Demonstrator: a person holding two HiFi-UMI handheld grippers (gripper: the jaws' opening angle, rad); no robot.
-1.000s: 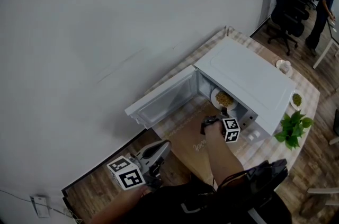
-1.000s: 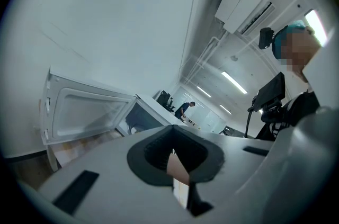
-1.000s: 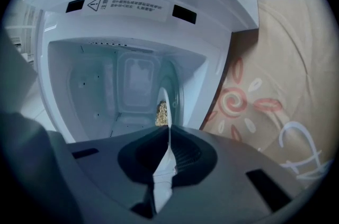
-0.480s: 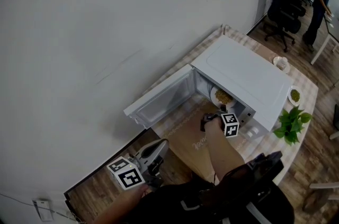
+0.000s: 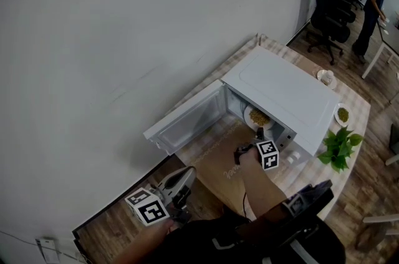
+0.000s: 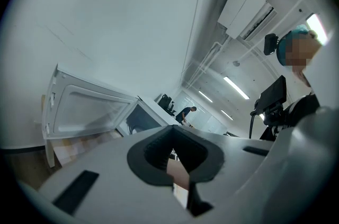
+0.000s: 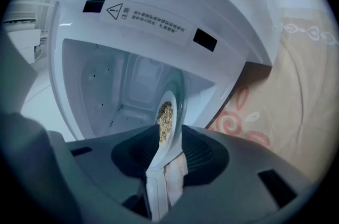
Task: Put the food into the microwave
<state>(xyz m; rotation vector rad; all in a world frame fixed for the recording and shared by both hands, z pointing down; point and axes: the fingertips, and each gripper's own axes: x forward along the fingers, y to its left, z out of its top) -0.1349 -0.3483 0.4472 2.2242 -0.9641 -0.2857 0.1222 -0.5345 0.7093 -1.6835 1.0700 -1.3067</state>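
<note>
Counter (image 5: 202, 143), front edge: I find the plate of food (image 7: 168, 112) inside the microwave (image 5: 280, 91), dead ahead of the right gripper (image 7: 167, 138). Its jaws have just been opening and stand apart, with the rim between them unpressed.

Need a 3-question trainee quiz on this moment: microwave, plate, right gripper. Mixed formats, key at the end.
1. True or false: the microwave door is shut.
2. The plate of food at the right gripper sits: A) on top of the microwave; B) inside the microwave; C) on the table by the plant.
3. Short answer: is the right gripper clamped on the plate?

Key
1. False; the door hangs open.
2. B.
3. No. Its jaws have just been opening, and the pads stand apart with the plate's rim between them.
</note>
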